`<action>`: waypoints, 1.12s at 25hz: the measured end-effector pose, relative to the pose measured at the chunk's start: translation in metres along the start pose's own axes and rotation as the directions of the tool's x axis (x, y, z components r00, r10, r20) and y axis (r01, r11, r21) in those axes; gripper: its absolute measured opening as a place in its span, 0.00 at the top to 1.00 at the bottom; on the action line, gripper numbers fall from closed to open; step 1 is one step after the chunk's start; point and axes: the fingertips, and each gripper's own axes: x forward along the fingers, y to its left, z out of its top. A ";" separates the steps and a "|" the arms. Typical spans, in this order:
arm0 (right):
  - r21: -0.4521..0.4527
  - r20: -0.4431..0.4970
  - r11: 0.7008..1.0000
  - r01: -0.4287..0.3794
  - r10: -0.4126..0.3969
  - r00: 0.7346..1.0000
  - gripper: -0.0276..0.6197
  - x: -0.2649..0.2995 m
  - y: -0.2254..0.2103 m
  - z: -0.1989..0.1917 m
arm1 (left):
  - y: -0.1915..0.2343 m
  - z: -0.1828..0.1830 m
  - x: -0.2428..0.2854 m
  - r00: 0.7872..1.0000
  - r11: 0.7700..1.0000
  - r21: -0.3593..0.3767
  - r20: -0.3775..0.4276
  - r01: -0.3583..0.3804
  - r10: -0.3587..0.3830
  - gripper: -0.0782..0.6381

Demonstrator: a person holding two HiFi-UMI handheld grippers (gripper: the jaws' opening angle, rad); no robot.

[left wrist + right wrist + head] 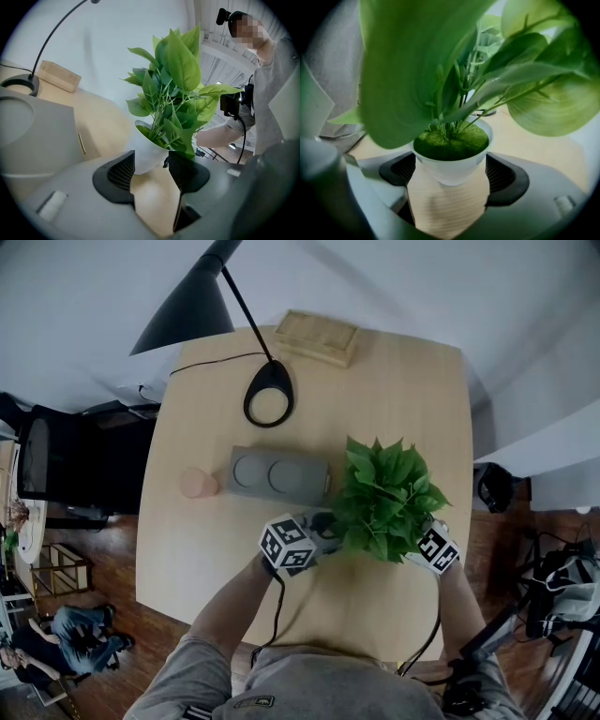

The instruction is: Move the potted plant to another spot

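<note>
The potted plant [384,498] has broad green leaves and a small white pot, and it stands near the front right of the light wooden table [394,615]. In the head view the leaves hide the pot. My left gripper [323,532] reaches in from the plant's left and my right gripper [420,538] from its right. In the left gripper view the white pot [146,152] sits between the black pads of the left gripper [151,171], which touch its sides. In the right gripper view the pot [452,169] with green moss fills the gap of the right gripper [450,177], both pads against its wall.
A grey box [278,474] with two round dents lies just left of the plant, with a pink cup [198,483] beyond it. A black lamp's base [268,399] and a wooden block [322,337] are at the far side. A person [274,93] shows behind the plant.
</note>
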 end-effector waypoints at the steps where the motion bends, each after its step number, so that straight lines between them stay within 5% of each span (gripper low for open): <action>1: 0.001 0.001 1.000 0.008 -0.008 1.000 0.22 -0.002 0.000 0.000 | 0.000 0.000 -0.001 1.000 1.000 0.001 0.001 -0.003 0.003 0.59; 10: 0.052 0.013 0.992 0.111 -0.111 0.994 0.22 -0.040 0.027 -0.005 | -0.020 -0.002 -0.035 0.997 0.997 0.019 0.027 -0.079 0.078 0.59; 17: 0.082 0.089 0.983 0.164 -0.171 0.981 0.24 -0.072 0.075 0.022 | -0.059 0.009 -0.080 0.979 0.987 0.051 0.143 -0.151 0.142 0.63; 28: 0.202 0.238 0.946 0.252 -0.297 0.925 0.67 -0.077 0.146 0.106 | -0.124 0.015 -0.158 0.950 0.979 0.102 0.277 -0.175 0.141 0.75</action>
